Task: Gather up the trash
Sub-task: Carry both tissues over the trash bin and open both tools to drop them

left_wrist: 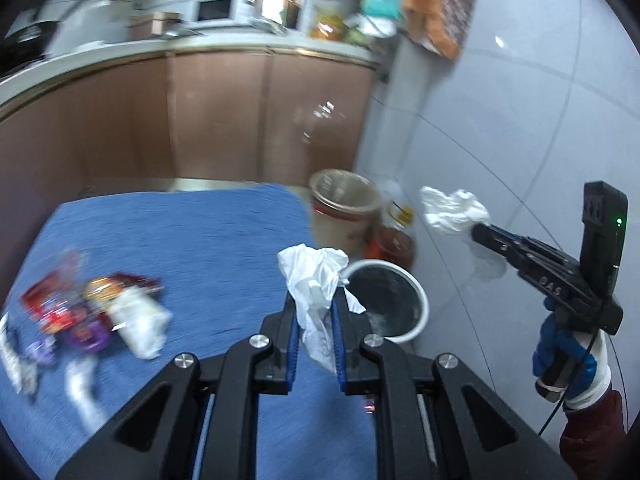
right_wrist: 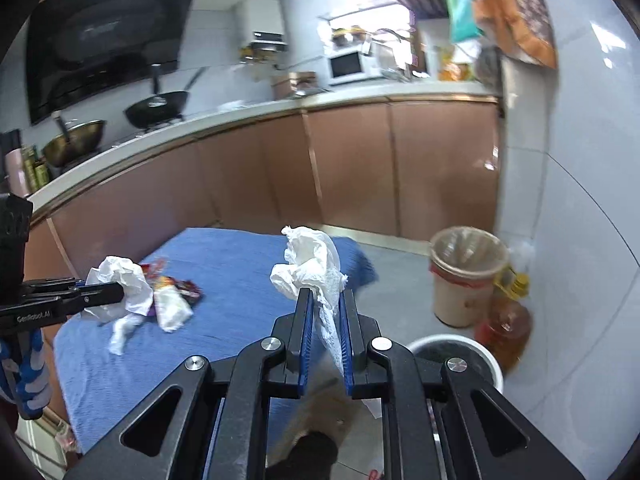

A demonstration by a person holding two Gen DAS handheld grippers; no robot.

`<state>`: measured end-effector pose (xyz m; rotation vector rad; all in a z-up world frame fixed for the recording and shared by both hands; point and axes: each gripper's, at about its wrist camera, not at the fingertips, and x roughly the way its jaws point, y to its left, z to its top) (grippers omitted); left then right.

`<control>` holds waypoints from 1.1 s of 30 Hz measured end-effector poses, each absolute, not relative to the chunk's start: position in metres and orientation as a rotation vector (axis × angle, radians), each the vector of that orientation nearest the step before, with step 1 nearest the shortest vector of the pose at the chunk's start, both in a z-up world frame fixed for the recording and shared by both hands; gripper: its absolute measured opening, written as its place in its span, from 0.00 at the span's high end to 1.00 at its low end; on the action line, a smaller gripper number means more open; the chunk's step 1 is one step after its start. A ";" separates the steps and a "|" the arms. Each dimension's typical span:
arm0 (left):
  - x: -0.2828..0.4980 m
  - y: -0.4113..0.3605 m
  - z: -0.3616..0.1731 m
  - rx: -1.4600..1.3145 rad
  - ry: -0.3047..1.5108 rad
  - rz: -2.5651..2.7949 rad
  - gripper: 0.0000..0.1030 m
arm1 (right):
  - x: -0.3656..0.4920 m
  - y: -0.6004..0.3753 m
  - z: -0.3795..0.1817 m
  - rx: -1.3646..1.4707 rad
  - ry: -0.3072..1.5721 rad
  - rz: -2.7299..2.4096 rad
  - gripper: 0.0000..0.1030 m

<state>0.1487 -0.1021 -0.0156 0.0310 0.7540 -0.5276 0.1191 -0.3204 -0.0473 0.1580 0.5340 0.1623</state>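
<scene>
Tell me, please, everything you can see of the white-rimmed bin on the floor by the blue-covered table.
The white-rimmed bin is round and open-topped, with a thick white rim and a dark inside, apparently a dark liner, with pale smears on it. It stands upright on the grey floor, close to the corner of the blue-covered table, near the white tiled wall. A beige bin and an amber bottle stand just behind it. Nothing visibly lies inside.

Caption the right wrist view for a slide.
Right tongs clamp a tissue above the blue table; bin ahead.
</scene>
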 end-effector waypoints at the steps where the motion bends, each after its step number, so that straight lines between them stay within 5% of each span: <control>1: 0.158 -0.121 -0.022 0.047 0.775 -0.553 0.87 | 0.121 -0.327 -0.053 0.166 0.542 0.149 0.87; 15: 0.258 -0.290 -0.118 0.178 0.998 -0.666 0.87 | 0.190 -0.416 -0.164 0.301 0.740 -0.063 0.86; 27: 0.323 -0.342 -0.187 0.137 1.144 -0.665 0.85 | 0.242 -0.448 -0.228 0.330 0.851 -0.127 0.85; 30: 0.333 -0.344 -0.198 0.098 1.175 -0.667 0.81 | 0.249 -0.454 -0.239 0.344 0.869 -0.139 0.74; 33: 0.341 -0.344 -0.204 0.056 1.189 -0.660 0.64 | 0.249 -0.456 -0.245 0.344 0.879 -0.153 0.66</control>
